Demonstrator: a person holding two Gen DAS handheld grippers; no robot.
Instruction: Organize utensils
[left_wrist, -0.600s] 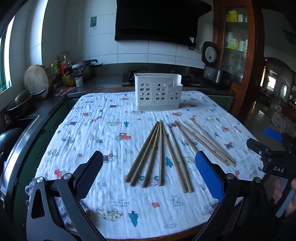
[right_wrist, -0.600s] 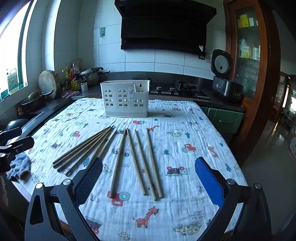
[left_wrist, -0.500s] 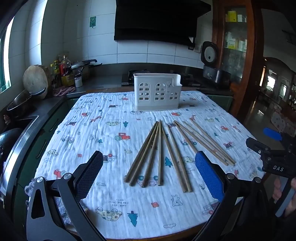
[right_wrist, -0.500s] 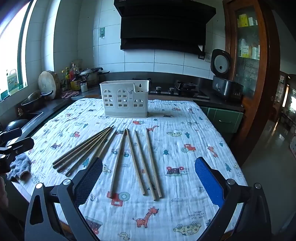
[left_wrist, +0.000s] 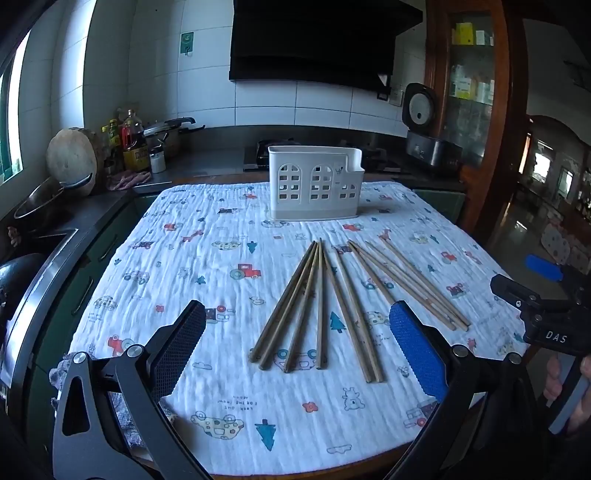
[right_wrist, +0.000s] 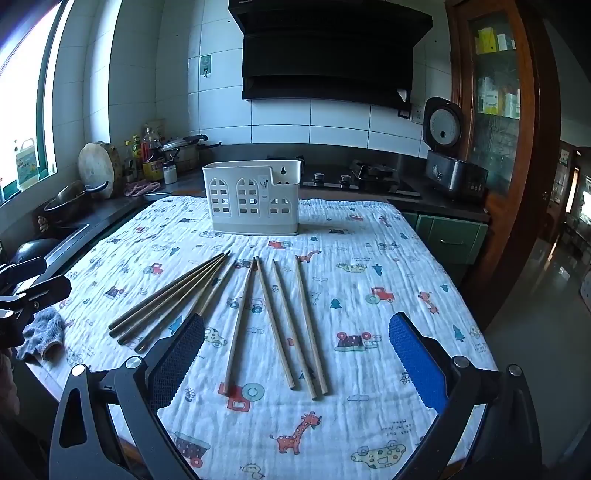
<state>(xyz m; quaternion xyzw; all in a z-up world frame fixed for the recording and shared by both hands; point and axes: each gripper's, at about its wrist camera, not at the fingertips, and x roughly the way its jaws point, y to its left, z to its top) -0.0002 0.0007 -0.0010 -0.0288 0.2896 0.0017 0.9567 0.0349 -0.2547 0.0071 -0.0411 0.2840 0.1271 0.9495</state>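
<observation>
Wooden chopsticks (left_wrist: 321, 302) fanned out in front of the white caddy (left_wrist: 314, 184); left gripper (left_wrist: 295, 350) and right gripper (right_wrist: 295, 354) both wide open, empty.

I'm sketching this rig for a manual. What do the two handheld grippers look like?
Both look alike: a black frame with angular arms, triangular cut-outs and silver pivot bolts. Each left gripper and right gripper has one black textured pad and one blue textured pad on its jaws. Seen from the left one, the right gripper's black body carries white letters "DAS". No cables or sleeves are visible.
</observation>
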